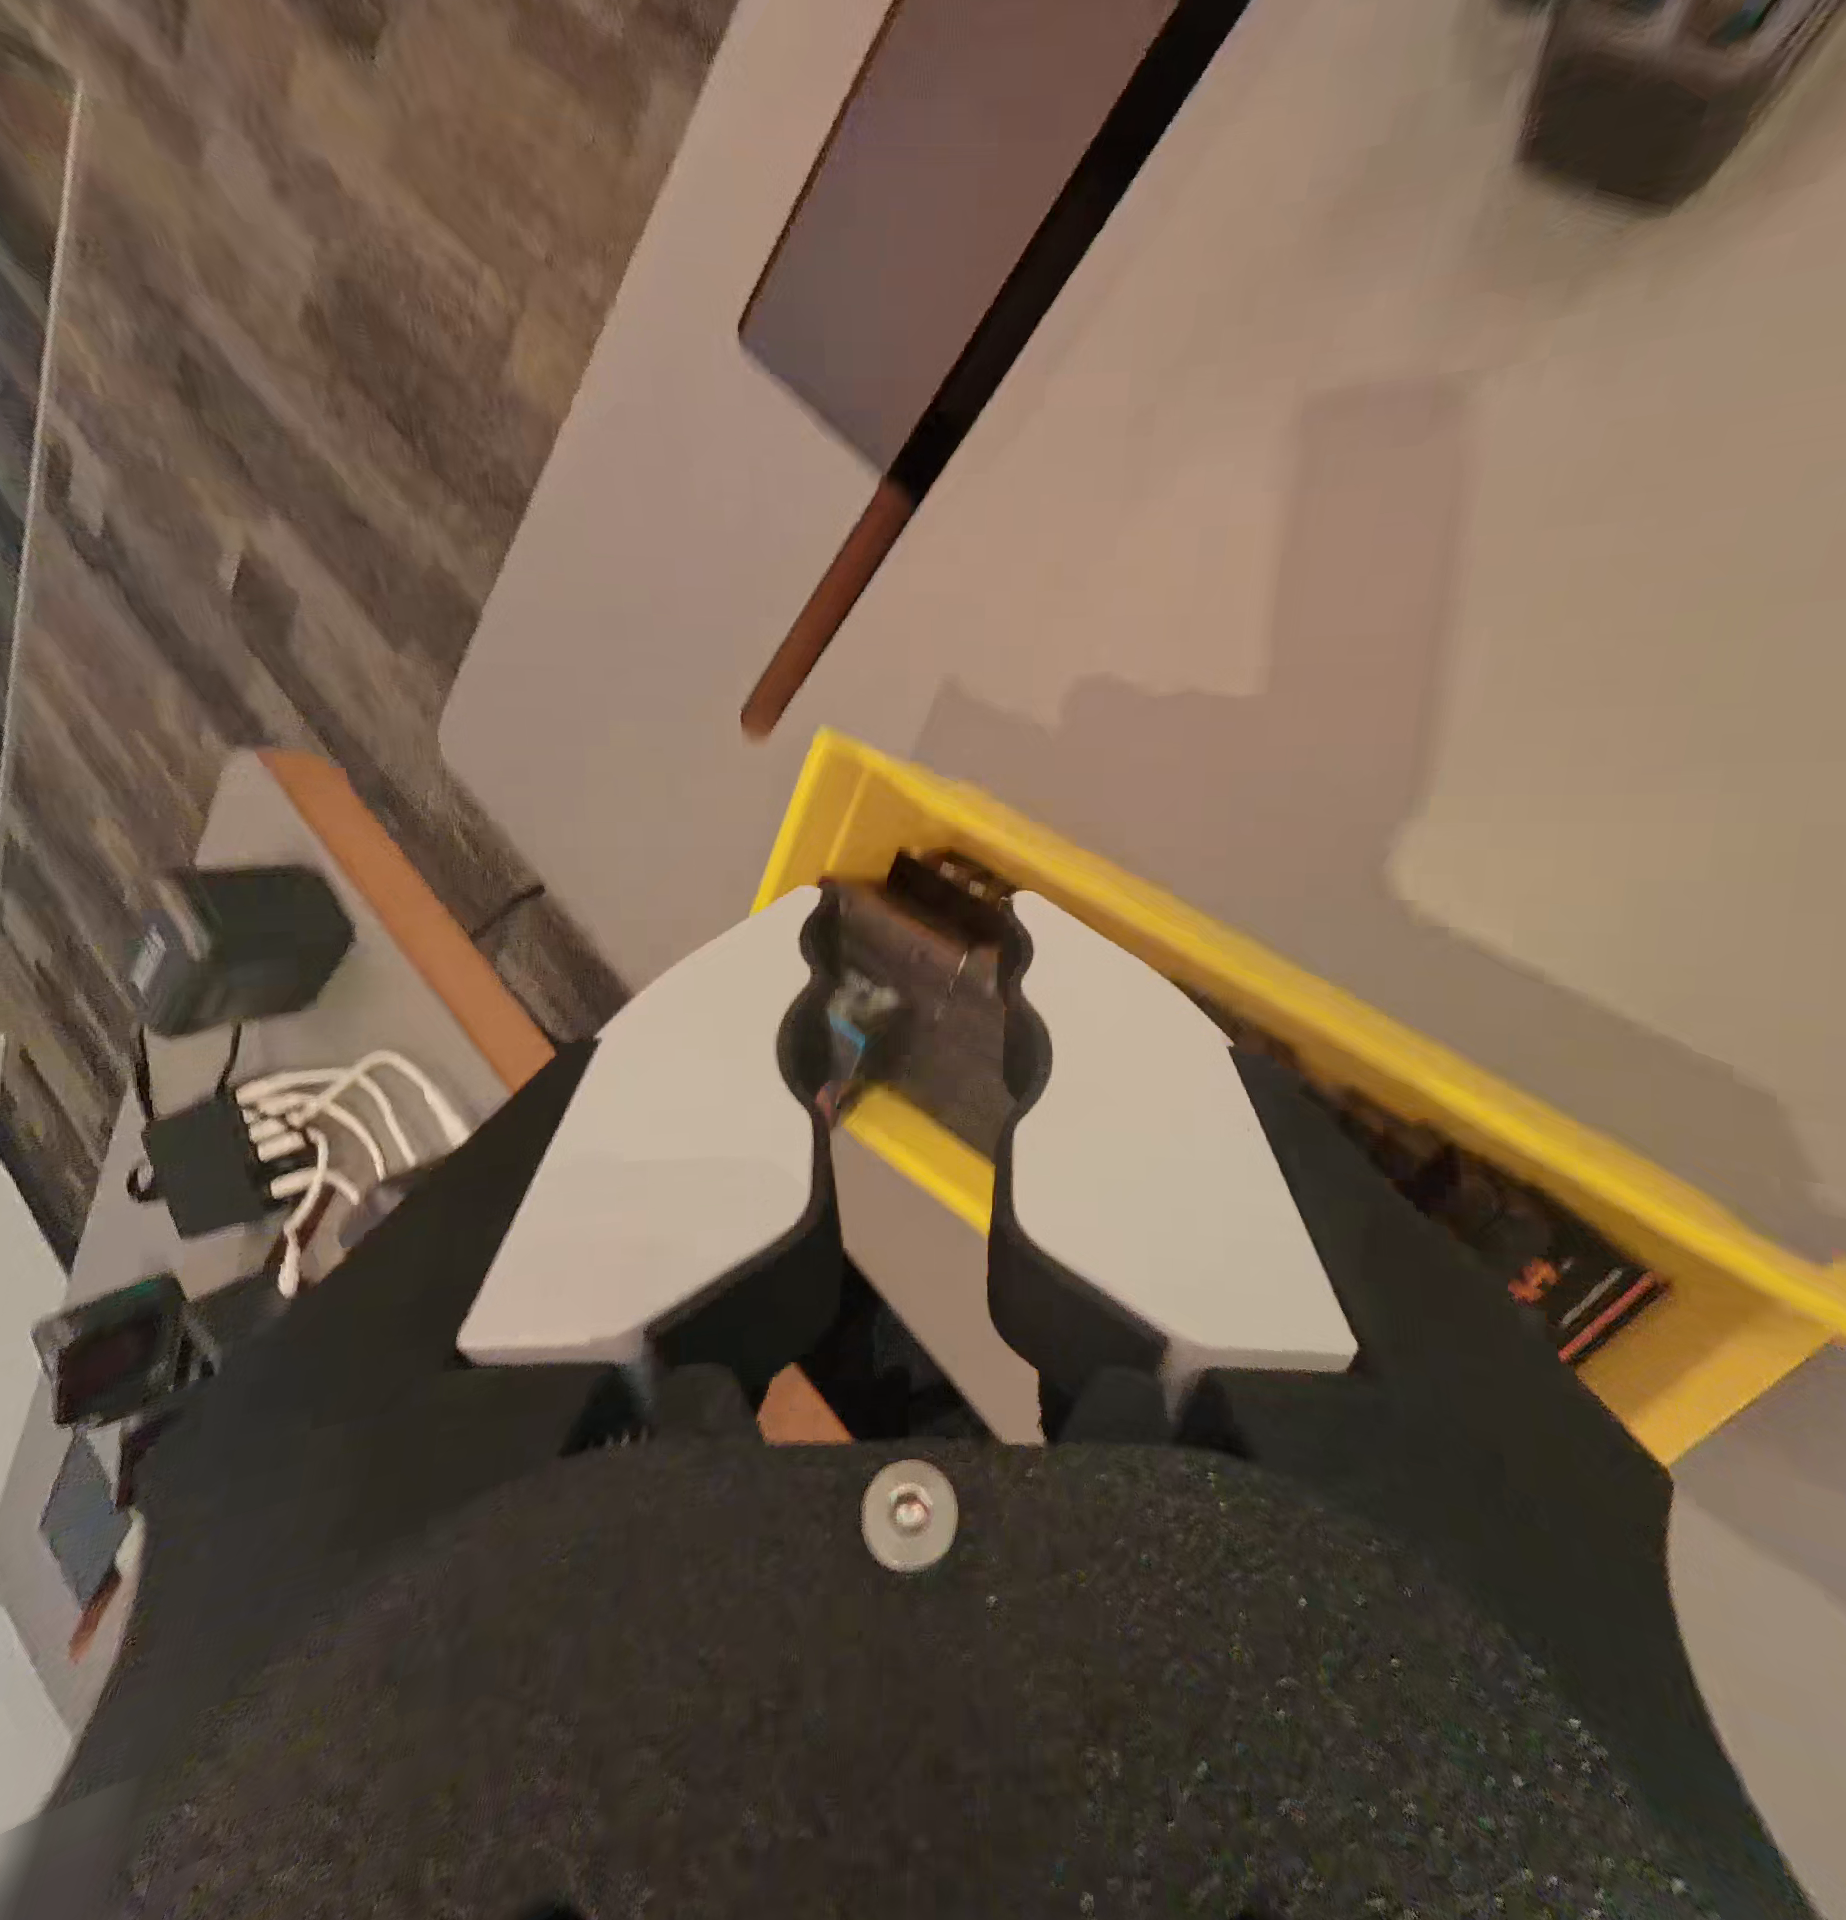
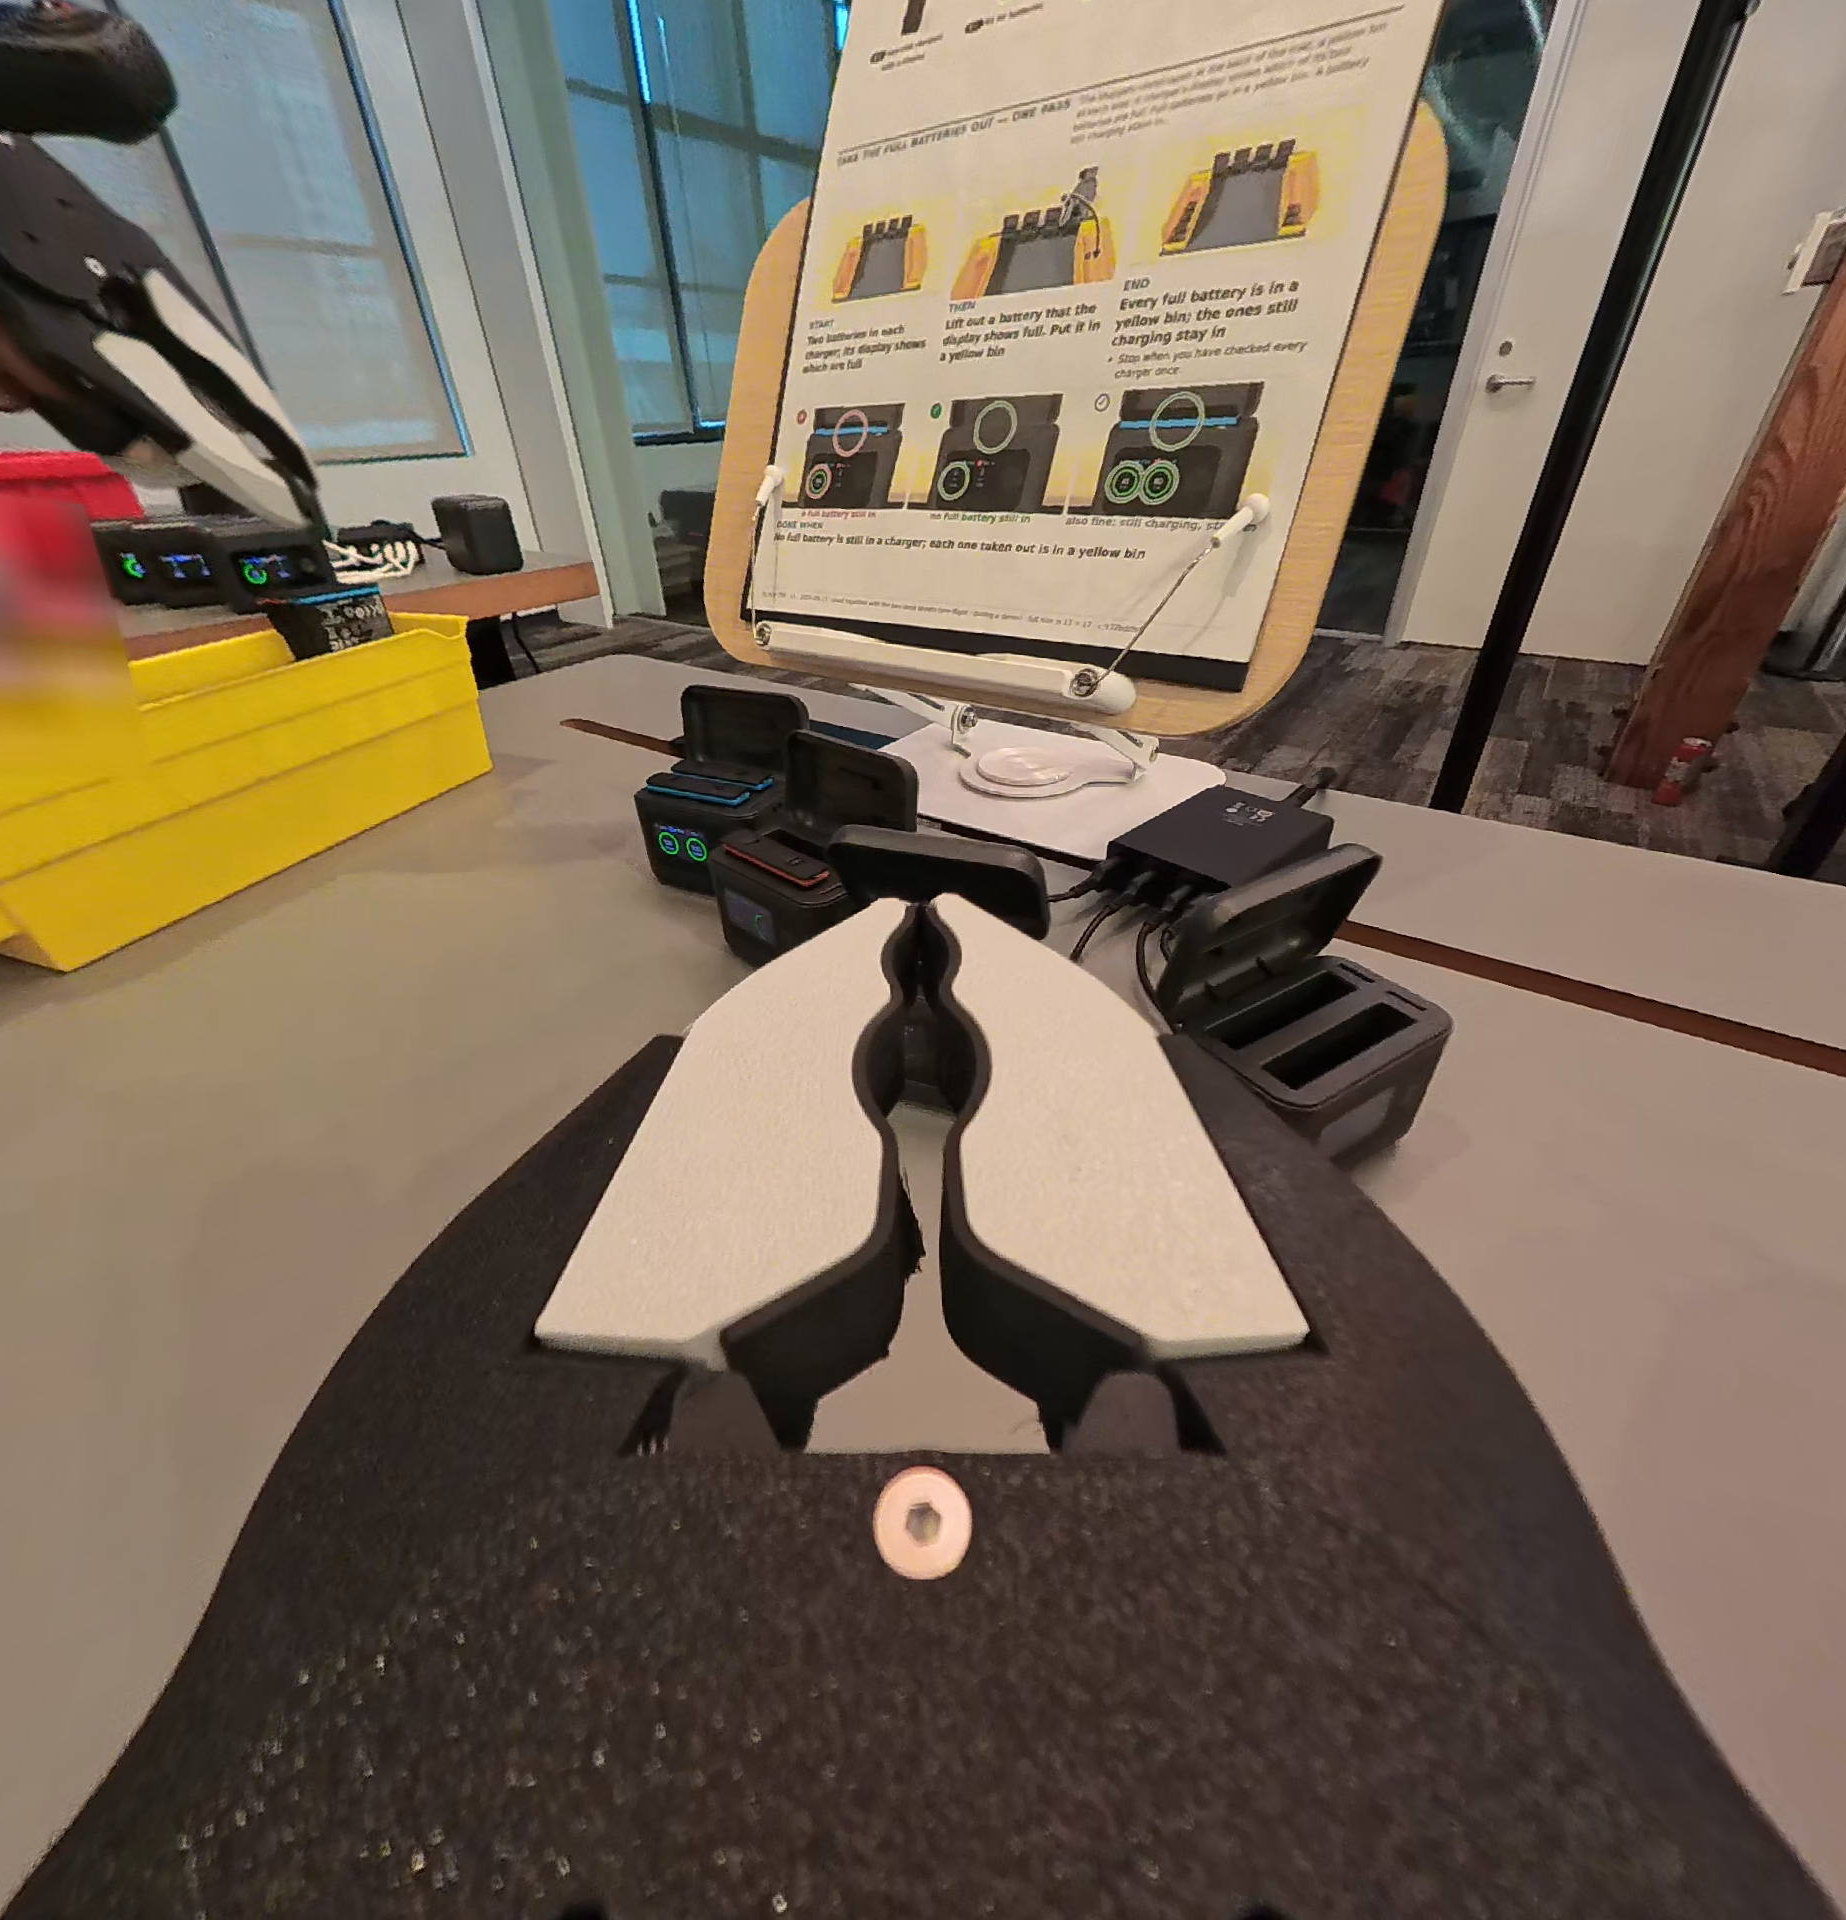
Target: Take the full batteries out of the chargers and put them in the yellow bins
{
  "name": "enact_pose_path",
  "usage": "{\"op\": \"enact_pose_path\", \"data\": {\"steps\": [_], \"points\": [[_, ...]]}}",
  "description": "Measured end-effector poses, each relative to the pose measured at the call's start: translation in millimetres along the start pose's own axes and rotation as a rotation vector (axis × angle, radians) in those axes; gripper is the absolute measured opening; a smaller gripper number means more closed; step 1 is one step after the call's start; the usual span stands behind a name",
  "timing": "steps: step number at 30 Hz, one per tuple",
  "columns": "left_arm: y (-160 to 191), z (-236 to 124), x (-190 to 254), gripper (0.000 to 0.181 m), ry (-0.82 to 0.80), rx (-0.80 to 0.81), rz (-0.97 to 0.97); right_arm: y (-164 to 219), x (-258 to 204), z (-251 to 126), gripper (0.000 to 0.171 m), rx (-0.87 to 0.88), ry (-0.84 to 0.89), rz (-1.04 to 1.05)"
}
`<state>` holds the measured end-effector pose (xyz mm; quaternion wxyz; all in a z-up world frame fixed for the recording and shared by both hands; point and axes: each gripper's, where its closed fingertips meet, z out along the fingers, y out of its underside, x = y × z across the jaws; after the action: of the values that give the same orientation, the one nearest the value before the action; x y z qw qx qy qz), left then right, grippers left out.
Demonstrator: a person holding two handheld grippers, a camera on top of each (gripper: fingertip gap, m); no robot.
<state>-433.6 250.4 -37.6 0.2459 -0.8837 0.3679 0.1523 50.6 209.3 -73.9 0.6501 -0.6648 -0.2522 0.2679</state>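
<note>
My left gripper [image 1: 914, 906] is shut on a black battery [image 1: 924, 997] and holds it over the near end of a yellow bin [image 1: 1314, 1003]. Other batteries [image 1: 1584, 1299] lie in that bin. In the right wrist view the left gripper [image 2: 301, 494] hangs over the stacked yellow bins [image 2: 275, 748] with the battery [image 2: 339, 623] at its tip. My right gripper [image 2: 924, 914] is shut and empty, low over the table. Ahead of it stand a charger with two blue-topped batteries [image 2: 695, 821], a charger with a red-topped battery [image 2: 779, 894], and an open, empty charger [image 2: 1314, 1039].
A black power hub [image 2: 1220, 842] with cables sits behind the chargers. An instruction board on a white stand [image 2: 1054, 416] rises at the back. A side table holds more chargers [image 2: 223, 566] and white cables [image 1: 347, 1132]. A dark strip [image 1: 836, 613] runs across the grey table. My right fingertips sit around 50 centimetres from my left ones.
</note>
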Motion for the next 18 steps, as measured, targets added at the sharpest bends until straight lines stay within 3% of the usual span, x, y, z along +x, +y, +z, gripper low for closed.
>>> {"op": "enact_pose_path", "data": {"steps": [7,18], "points": [[68,22,-18,0.047,-0.032,-0.122,0.044,9,-6,3,0.000,-0.032,-0.023,-0.016],[77,63,-34,0.066,0.008,-0.219,0.242,27,-9,8,0.000,-0.096,-0.061,-0.008]]}}
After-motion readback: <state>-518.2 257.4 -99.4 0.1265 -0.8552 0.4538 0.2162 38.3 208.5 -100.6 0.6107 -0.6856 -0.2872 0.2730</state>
